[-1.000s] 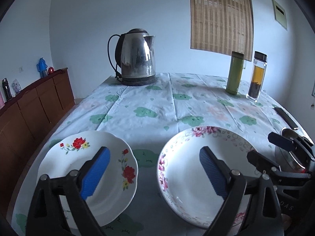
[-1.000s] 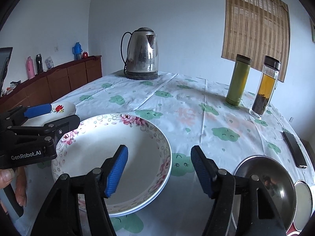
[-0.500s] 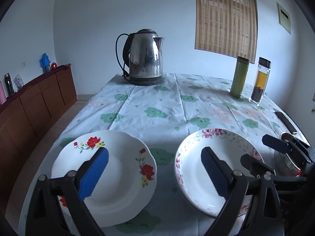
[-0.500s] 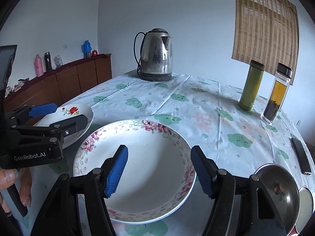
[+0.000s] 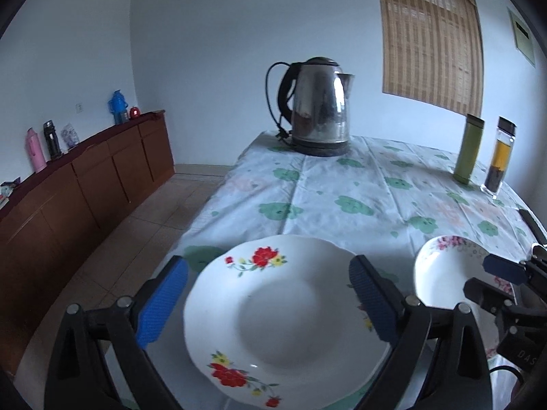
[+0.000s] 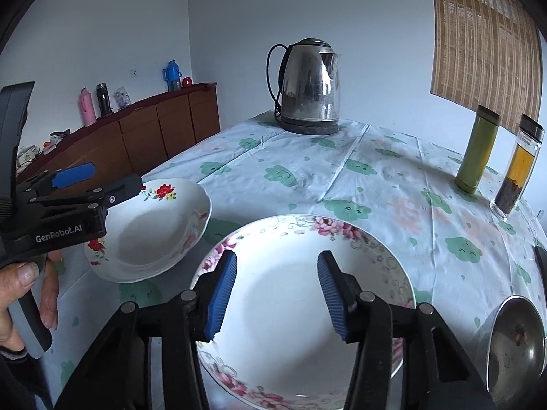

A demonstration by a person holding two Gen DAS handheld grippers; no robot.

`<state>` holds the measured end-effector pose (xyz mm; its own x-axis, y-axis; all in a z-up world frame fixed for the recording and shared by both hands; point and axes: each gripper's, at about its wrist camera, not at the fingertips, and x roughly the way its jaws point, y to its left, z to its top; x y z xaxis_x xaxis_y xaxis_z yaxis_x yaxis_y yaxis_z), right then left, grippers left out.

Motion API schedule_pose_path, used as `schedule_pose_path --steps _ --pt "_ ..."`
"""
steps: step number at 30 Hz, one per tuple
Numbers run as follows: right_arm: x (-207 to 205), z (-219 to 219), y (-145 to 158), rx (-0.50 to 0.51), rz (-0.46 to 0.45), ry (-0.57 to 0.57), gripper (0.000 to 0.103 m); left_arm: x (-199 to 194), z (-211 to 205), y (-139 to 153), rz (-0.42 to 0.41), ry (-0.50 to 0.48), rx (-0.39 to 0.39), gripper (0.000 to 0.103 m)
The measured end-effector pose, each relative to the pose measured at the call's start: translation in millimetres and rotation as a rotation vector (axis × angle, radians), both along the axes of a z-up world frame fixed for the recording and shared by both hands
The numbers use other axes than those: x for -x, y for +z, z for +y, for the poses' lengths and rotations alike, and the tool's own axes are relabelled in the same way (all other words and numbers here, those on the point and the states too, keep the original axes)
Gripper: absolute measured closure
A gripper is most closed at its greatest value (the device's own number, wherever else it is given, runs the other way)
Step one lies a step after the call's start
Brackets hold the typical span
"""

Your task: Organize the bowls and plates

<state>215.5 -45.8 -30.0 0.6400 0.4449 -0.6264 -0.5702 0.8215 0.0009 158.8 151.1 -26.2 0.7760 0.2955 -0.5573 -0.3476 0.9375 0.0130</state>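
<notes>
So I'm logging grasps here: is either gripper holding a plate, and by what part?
Nothing is held. The left gripper stands open over the red-flowered plate. The right gripper is closing above the pink-flowered plate, pads not on it.

Bare cloth [image 6: 359, 184] mid-table — kettle [image 6: 309, 85] beyond

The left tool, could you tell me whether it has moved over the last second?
Yes. In the right wrist view the left tool now reaches over the red-flowered plate, nearer the pink-flowered plate. That camera moved too, so this is approximate.

The left gripper [image 6: 99, 179] body reads "GenRobot.AI".
</notes>
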Motion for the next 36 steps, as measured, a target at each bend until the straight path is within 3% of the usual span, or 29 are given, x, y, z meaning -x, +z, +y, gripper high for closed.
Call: schedule_pose_path --steps 3,7,13,17,24,29,33,36 --pt "-1.3 17.3 2.9 0.005 -0.001 0.020 0.059 0.8 23.9 -10.8 0.013 0.036 0.067 0.006" --pt "-4.2 40.3 3.7 0.010 0.005 0.042 0.059 2.4 39.7 -16.9 0.027 0.077 0.089 0.006" --pt "-10.1 75.1 -7.4 0.046 0.042 0.068 0.061 -1.7 45.5 -27.3 0.065 0.063 0.147 0.006" --pt "-13.2 89.9 -15.0 0.087 0.054 0.078 0.069 -2.9 47.2 -31.1 0.082 0.062 0.166 0.009" --pt "-19.2 101.5 -26.1 0.137 0.070 0.082 0.072 -8.2 46.9 -39.0 0.125 0.039 0.182 0.033" --pt "-20.7 115.4 -31.0 0.195 0.070 0.090 0.072 -9.8 53.4 -47.7 0.157 0.049 0.219 0.041" --pt "-23.7 121.4 -38.1 0.212 0.091 0.096 0.072 -11.7 57.0 -54.1 0.181 0.059 0.235 0.054" --pt "-22.1 123.9 -38.7 0.224 0.084 0.100 0.072 -12.5 55.8 -56.8 0.193 0.064 0.223 0.055"
